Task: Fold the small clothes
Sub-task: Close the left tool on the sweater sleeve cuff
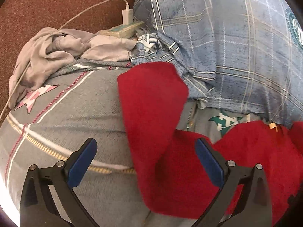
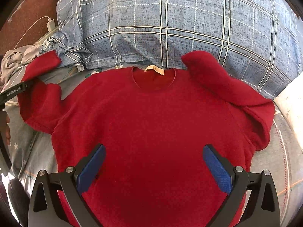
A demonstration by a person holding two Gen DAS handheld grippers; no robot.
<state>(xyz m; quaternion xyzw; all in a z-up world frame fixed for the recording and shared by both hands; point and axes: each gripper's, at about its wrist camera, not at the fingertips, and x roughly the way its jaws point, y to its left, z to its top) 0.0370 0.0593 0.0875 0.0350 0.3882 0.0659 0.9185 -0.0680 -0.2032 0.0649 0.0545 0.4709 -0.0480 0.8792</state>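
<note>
Grippers both spread, holding nothing: left gripper (image 1: pixel 145 162) hovers over the left sleeve (image 1: pixel 151 102), right gripper (image 2: pixel 154 168) over the chest of the red sweater (image 2: pixel 151 124). Sweater lies flat on the grey bedsheet (image 1: pixel 75 98), collar at top centre against the plaid pillow (image 2: pixel 170 19); right sleeve (image 2: pixel 217 79) already doubled inward at upper right. I'd pinch the left cuff near its edge, carry it straight across the chest, keep it taut to avoid bunching.
</note>
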